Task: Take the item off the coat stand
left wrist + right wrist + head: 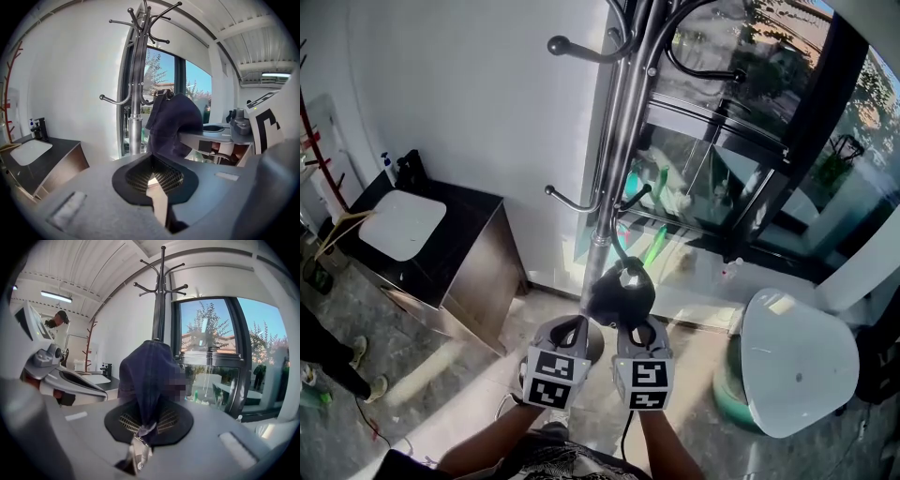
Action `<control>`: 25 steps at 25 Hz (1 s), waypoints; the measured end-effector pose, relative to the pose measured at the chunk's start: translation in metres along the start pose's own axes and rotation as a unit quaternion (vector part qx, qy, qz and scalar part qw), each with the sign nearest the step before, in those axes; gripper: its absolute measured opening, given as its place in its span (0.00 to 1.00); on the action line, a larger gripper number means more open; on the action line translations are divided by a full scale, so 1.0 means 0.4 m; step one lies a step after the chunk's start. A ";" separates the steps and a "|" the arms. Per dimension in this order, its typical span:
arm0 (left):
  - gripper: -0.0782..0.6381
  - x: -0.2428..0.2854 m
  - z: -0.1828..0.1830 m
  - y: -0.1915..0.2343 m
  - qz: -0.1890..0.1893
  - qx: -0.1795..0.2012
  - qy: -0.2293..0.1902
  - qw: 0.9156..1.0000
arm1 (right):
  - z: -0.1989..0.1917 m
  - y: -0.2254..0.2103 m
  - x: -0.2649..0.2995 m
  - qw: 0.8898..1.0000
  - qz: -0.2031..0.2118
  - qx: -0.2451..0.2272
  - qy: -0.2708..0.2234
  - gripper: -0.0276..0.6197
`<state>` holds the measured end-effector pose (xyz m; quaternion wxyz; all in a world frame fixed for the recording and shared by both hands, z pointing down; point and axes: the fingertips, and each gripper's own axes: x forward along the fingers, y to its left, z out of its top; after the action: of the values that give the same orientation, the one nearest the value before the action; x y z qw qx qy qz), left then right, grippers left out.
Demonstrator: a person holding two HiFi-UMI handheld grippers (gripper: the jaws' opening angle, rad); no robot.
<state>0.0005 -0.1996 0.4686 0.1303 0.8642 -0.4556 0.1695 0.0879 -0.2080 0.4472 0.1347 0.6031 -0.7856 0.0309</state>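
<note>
While the right claw (139, 439) pinches the dark cap (147, 376) near the coat stand (614, 141), the left claw (152, 180) sits closed.

Readable text: none in any view.
Left marker cube (553, 378): square code pattern only, 6 o'clock, head view.
Right marker cube (643, 384): same.

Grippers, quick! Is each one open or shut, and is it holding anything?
Left gripper: jaws shut, nothing between them.
Right gripper: jaws shut on the dark cap.
</note>
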 end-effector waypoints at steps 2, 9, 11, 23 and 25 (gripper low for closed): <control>0.11 -0.008 -0.005 -0.015 0.000 0.002 0.001 1.000 | -0.002 -0.003 -0.017 1.000 -0.001 -0.001 -0.001 0.08; 0.11 -0.036 -0.013 -0.053 0.003 0.004 0.001 1.000 | -0.008 -0.005 -0.077 1.000 -0.002 0.000 0.003 0.08; 0.11 -0.043 -0.014 -0.065 0.004 0.002 0.001 1.000 | -0.010 -0.009 -0.094 1.000 -0.002 -0.001 0.002 0.08; 0.11 -0.111 -0.026 -0.130 0.010 0.013 -0.022 1.000 | -0.036 -0.001 -0.203 1.000 -0.003 0.016 0.007 0.08; 0.11 -0.122 -0.030 -0.142 0.008 0.015 -0.022 1.000 | -0.039 0.000 -0.222 1.000 -0.006 0.022 0.007 0.08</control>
<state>0.0198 -0.1274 0.4555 0.1064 0.8657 -0.4628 0.1584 0.1117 -0.1213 0.4401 0.1274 0.6105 -0.7800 0.0517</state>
